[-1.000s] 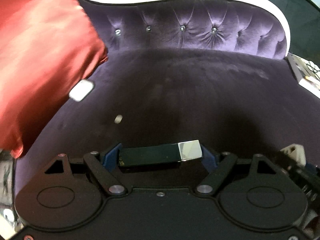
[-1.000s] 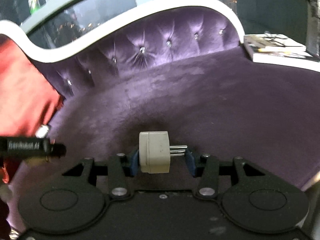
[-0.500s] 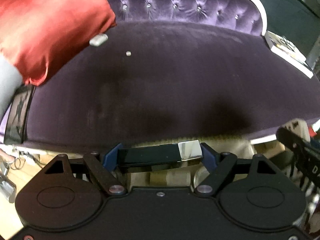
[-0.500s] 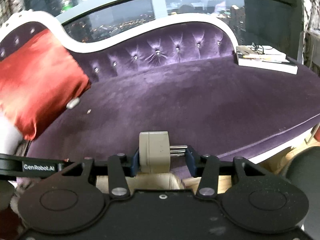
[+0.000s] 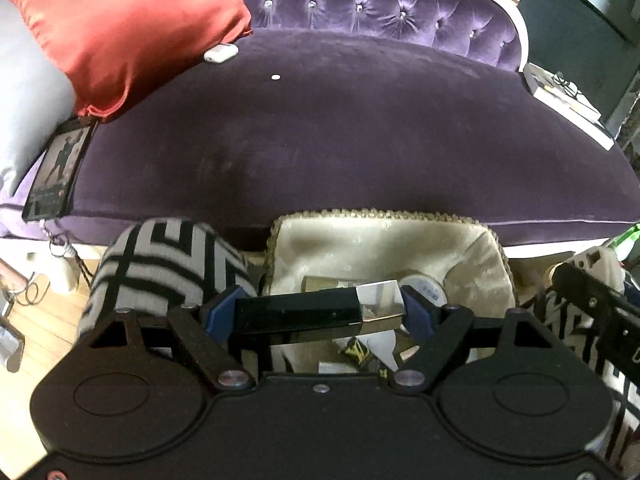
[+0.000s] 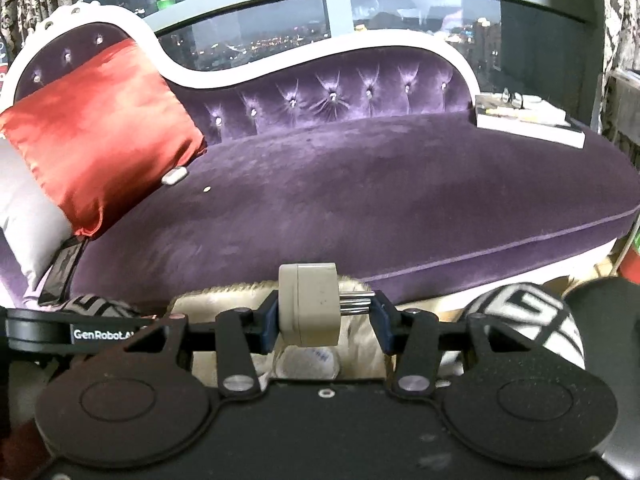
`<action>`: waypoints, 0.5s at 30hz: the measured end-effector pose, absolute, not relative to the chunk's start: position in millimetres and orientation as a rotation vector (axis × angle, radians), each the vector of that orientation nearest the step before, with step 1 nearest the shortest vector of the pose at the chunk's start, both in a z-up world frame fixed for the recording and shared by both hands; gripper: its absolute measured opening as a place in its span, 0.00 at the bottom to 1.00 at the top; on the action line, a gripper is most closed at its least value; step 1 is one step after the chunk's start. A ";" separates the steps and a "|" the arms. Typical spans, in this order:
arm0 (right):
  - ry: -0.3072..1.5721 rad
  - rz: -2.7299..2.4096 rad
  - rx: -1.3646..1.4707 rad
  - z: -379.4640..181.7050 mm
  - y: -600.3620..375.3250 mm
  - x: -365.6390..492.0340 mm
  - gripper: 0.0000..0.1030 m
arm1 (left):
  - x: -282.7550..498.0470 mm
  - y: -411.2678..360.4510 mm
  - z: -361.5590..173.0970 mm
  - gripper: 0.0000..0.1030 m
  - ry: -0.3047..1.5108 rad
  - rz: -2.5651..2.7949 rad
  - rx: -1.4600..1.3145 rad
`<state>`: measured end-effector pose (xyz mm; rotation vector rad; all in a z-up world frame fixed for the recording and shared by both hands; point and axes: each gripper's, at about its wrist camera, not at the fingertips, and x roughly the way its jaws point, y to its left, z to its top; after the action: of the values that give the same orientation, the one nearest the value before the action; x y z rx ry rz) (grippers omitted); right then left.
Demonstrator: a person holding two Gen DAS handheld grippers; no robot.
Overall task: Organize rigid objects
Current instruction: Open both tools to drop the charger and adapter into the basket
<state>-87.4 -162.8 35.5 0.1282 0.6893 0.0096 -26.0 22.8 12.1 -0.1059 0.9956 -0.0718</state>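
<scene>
My left gripper (image 5: 316, 312) is shut on a black bar with a silver cap (image 5: 316, 314), held crosswise between the blue pads. Below it stands a cream fabric-lined basket (image 5: 384, 244) with a tape roll and small items inside. My right gripper (image 6: 324, 312) is shut on a beige plug adapter (image 6: 308, 304), its metal pins pointing right against the right pad. The same basket (image 6: 224, 300) lies under it, in front of the purple sofa (image 6: 360, 200). A small white case (image 5: 220, 53) and a tiny white bit (image 5: 275, 77) lie on the seat.
A red cushion (image 5: 128, 20) leans at the sofa's left end, with a dark phone-like slab (image 5: 58, 168) below it. Books with glasses (image 6: 528, 120) sit at the right end. Black-and-white patterned cushions (image 5: 160, 264) flank the basket on the floor.
Both grippers have pulled back from over the sofa seat, each still holding its object. The seat's front edge, the basket and the patterned cushions have come into view below them.
</scene>
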 end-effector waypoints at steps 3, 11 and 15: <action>0.699 0.017 0.129 34.7 -162.1 -93.1 0.45 | -32.2 20.7 13.4 0.76 0.978 -0.077 -0.093; 0.720 0.006 0.150 28.3 -164.2 -88.1 0.45 | -29.6 10.1 6.2 0.76 0.978 -0.080 -0.054; 0.726 0.007 0.157 26.8 -164.0 -84.9 0.45 | -26.5 13.1 4.0 0.76 0.992 -0.076 -0.081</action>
<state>-84.9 -164.0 26.8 0.1569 0.7260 0.0068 -26.5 13.1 4.0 -0.0809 0.9916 -0.0761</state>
